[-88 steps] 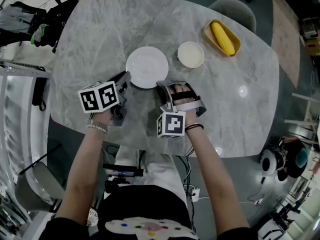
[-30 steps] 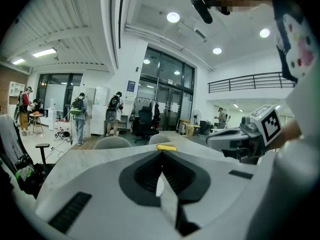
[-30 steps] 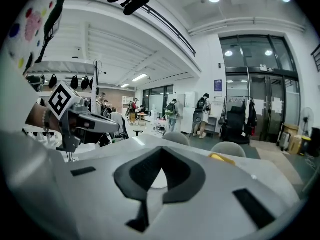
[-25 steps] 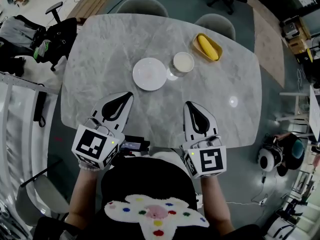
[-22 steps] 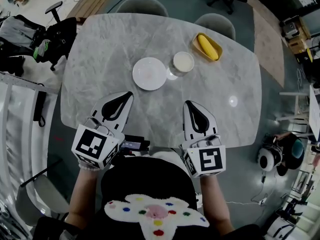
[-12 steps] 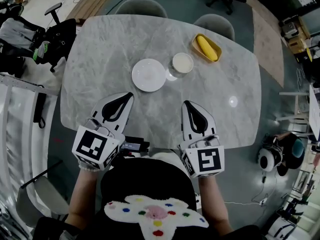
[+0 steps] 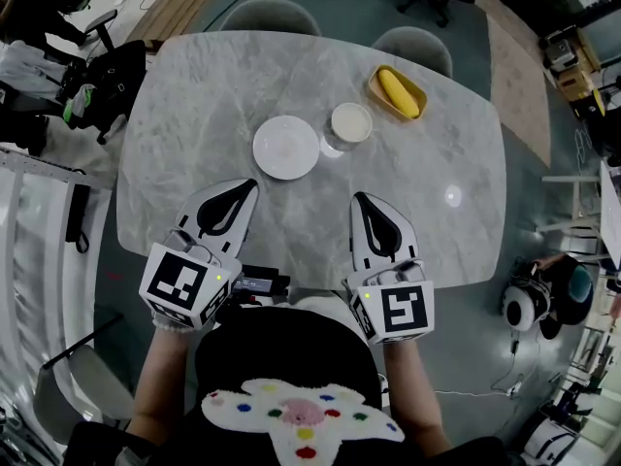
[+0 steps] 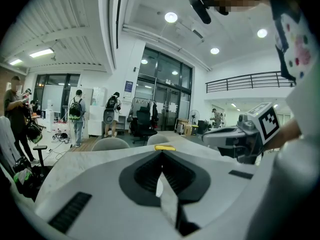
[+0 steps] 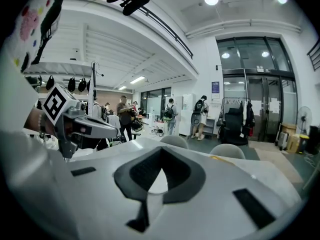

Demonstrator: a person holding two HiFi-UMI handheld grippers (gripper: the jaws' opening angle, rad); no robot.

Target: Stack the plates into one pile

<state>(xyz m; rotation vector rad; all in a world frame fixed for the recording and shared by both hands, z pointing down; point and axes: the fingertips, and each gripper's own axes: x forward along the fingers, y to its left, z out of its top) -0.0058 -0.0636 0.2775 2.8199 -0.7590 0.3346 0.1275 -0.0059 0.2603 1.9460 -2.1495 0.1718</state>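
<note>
Left tongs (image 7: 248, 184) pressed together, empty, over the near edge of the marble worktop (image 7: 184, 95). Large white plate (image 7: 286, 147) lies mid-worktop, well beyond them — a smaller white dish (image 7: 350, 122) just beside it, unstacked. Right tongs (image 7: 361, 200) likewise together, empty. Yellow tray (image 7: 397, 92) far right.

Dial centred on the table (image 7: 194, 115), 12 pointing away from the person. Large plate (image 7: 286, 147) sits just off centre toward 9. Small plate (image 7: 351, 122) is at its 1 o'clock, close but apart. Tray (image 7: 374, 74) is further out at 1, with a corn cob (image 7: 396, 92) lying in it. Left gripper (image 7: 250, 183) is over the near edge at 7, right gripper (image 7: 360, 199) at 5. Two chairs (image 7: 270, 15) stand behind the far edge, at 12 and 1.
</note>
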